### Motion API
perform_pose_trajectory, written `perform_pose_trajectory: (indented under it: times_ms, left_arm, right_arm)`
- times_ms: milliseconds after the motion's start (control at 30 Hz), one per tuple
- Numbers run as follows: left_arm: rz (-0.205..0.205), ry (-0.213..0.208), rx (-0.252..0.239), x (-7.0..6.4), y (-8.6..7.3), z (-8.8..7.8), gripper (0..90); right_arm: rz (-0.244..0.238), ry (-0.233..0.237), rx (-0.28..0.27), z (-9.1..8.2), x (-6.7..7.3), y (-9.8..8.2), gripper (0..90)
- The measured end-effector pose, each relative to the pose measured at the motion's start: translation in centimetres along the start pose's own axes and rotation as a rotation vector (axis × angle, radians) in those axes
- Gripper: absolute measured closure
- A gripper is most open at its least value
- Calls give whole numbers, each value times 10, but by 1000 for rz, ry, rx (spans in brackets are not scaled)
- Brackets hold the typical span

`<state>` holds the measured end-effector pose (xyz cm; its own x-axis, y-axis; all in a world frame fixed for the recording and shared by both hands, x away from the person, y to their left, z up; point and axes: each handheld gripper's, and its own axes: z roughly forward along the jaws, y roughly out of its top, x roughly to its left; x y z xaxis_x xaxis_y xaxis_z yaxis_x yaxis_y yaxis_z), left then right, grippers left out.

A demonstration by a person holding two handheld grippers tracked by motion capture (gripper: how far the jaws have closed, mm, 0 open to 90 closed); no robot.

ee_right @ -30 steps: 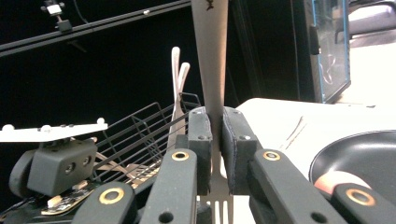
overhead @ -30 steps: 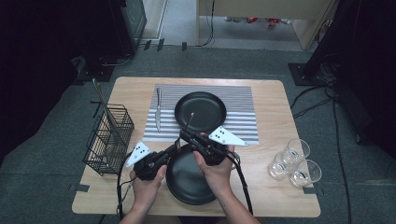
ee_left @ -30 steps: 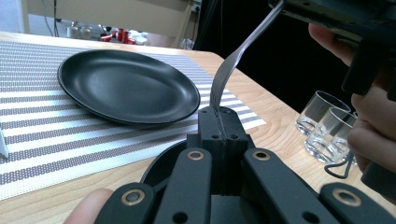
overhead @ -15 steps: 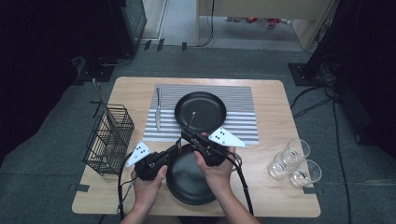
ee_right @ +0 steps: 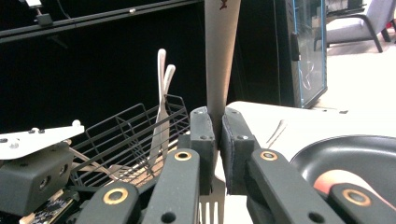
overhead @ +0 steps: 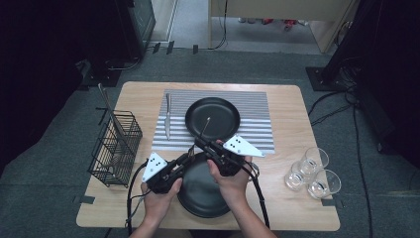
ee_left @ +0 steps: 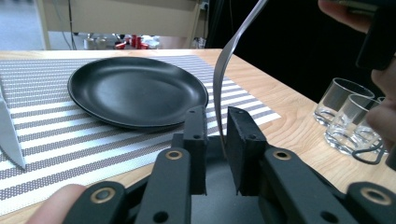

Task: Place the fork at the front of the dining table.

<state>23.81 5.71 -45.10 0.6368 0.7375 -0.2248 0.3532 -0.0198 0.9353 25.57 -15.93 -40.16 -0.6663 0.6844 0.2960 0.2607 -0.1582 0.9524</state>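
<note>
Holding a fork [ee_right: 222, 56] above the near plate [overhead: 200, 198], the right gripper [overhead: 202, 144] has its jaws clamped on the fork's neck, tines toward the hand and handle slanting up toward the far plate [overhead: 213, 117]. The left gripper [overhead: 190, 157], just left of the fork, has been opening its jaws, and they now stand apart around the shaft with a gap showing. Judging by this, the right hand alone carries the fork, whose long axis runs from near plate to far plate.

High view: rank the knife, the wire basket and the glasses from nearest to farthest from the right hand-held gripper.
1. Knife, on the striped mat, left of the right hand-held gripper.
2. Glasses, at the table's right edge.
3. Wire basket, at the left edge.
</note>
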Motion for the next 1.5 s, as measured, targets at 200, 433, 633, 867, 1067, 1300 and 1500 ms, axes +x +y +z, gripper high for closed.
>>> perform_pose_trajectory:
  times_ms: [200, 433, 633, 867, 1067, 1300, 1500]
  left_arm:
    - [16, 7, 5, -2, 0, 1, 756]
    - [42, 54, 4, -1, -2, -3, 609]
    - [27, 130, 7, 1, -2, -8, 422]
    - [30, 182, 50, 8, -4, -19, 154]
    - [39, 228, 100, 19, -17, -32, 62]
    - [48, 256, 132, 22, -26, -41, 31]
    - [67, 268, 151, 25, -35, -44, 19]
  right_arm:
    - [-6, -11, -12, -3, -2, 3, 853]
    - [8, -35, -34, -10, -9, 8, 853]
    - [7, -61, -41, -17, -16, 11, 852]
    - [9, -115, -54, -30, -29, 14, 853]
    - [-10, -164, -56, -40, -37, 13, 852]
    - [-23, -200, -52, -49, -44, 11, 852]
    - [-9, -222, -58, -57, -53, 9, 852]
